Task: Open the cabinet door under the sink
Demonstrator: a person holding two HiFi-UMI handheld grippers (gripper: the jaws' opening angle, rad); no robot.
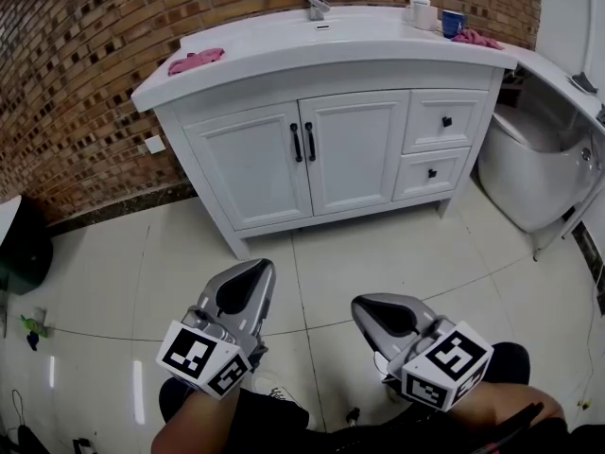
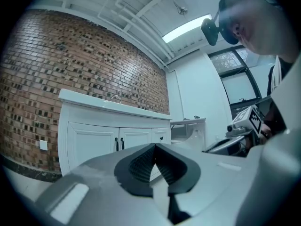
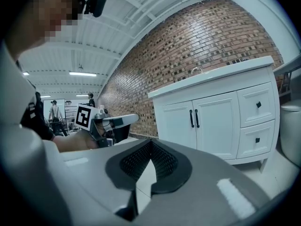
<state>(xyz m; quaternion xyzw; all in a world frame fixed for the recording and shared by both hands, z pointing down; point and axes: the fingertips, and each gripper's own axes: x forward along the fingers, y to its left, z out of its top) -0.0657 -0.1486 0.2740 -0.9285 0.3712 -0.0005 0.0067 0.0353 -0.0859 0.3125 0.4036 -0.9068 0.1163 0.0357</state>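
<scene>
Cabinet door [image 1: 250, 164] under sink: left one of a pair, shut, flush beside twin door [image 1: 354, 149]. Choice between the two not settled by task wording. Both set in front face of white vanity [image 1: 189, 126], standing on tiled floor [image 1: 397, 253] at floor's far edge, hard against brick wall [image 1: 85, 83]. Faucet [image 1: 317, 6] roughly above seam between doors.

Handles [image 1: 302, 142]: two black bars, long axis upright, just beside each other, one either side of centre seam. Hinges probably at outer edges, so swing likely outward from seam.

Left tongs [image 1: 257, 268]: closed, tips together, nothing between. Aimed level at vanity front, doors and bars dead ahead over the tips in left gripper view.

Right tongs [image 1: 367, 303]: likewise closed and empty, aimed slightly downward, doors ahead and a little to the right of the tips in right gripper view.

Both well apart from vanity, bare tile between. Handles ahead, on a line between the two tongs; left tip looks slightly nearer. Judged: approach stage, no contact yet. Next move calls for closing the gap, parting the jaws, then straddling one upright bar from its sides and pulling back.

Bench top: pink cloth [image 1: 197, 61], soap bottle [image 1: 419, 9], blue cup [image 1: 453, 22]. Not involved.
</scene>
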